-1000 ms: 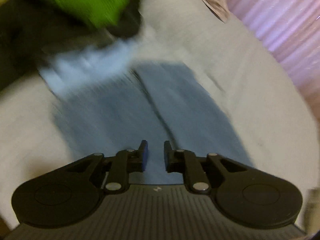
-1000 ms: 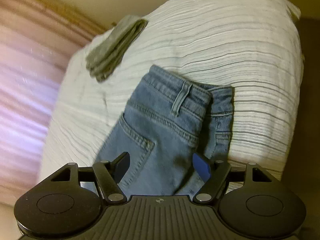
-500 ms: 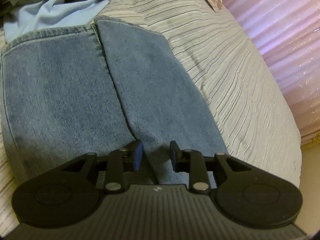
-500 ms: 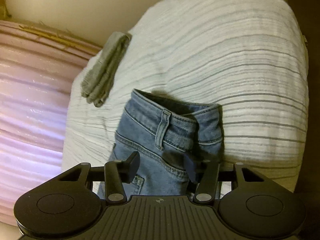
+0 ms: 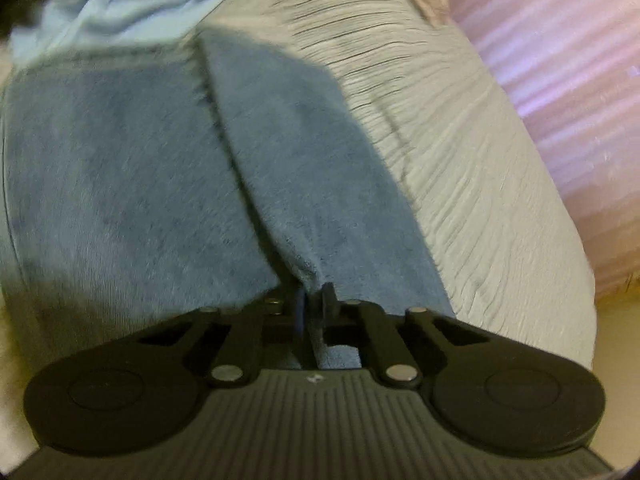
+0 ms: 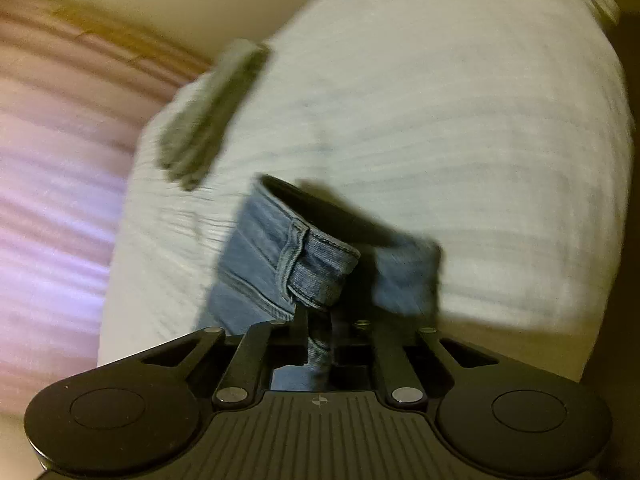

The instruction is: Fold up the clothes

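my left gripper (image 5: pixel 311 300) pinched the jeans (image 5: pixel 160 184) leg fabric, my right gripper (image 6: pixel 320 320) clamped the waistband (image 6: pixel 312 264) toward 12 o'clock; next, i judged, lift and fold.

Both views are dim and warm-toned, with soft indoor light. In the left wrist view the jeans (image 5: pixel 168 184) are smeared by motion blur, worst toward the top edge, where the pale blue cloth (image 5: pixel 108 16) loses its outline. A dark shadow falls across the denim near the bed (image 5: pixel 480 184) cover's stripes. In the right wrist view the bed's far edge and the grey folded cloth (image 6: pixel 208 116) are streaked, while the waistband stays sharper. The pink curtain (image 6: pixel 52 184) glows brightest. Fisheye bending curves every edge, and the corners go black.
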A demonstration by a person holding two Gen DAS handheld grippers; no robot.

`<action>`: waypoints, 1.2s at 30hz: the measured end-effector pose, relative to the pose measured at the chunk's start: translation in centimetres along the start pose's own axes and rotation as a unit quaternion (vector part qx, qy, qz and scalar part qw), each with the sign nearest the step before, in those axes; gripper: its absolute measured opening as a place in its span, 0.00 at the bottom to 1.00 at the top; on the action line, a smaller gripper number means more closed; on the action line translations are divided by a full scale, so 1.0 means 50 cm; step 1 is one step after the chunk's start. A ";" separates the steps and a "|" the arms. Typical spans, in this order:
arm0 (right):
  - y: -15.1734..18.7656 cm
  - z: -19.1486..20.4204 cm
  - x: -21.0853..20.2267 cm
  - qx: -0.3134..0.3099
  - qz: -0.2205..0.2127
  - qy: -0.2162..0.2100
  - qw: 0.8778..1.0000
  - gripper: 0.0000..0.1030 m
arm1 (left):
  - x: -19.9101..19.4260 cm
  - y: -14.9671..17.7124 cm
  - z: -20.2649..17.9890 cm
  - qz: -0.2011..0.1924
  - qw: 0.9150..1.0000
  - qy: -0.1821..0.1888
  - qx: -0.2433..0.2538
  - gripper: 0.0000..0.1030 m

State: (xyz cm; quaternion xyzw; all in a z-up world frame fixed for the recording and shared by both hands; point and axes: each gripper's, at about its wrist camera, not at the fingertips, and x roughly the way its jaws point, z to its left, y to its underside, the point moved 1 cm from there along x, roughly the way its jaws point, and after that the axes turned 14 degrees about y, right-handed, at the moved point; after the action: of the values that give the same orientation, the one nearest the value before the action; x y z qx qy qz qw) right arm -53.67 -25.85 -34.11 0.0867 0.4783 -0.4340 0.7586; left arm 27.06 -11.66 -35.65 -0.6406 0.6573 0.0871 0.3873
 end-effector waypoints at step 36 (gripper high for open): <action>0.001 -0.044 -0.004 -0.029 0.028 0.093 0.995 0.06 | -0.149 0.090 0.055 -0.021 0.993 -0.089 0.080 0.26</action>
State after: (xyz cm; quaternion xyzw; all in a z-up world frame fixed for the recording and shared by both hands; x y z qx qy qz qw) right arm -55.10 -24.52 -35.13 0.1181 0.5560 -0.3890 0.7250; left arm 23.16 -3.47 -34.61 -0.6108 0.6118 0.0828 0.4957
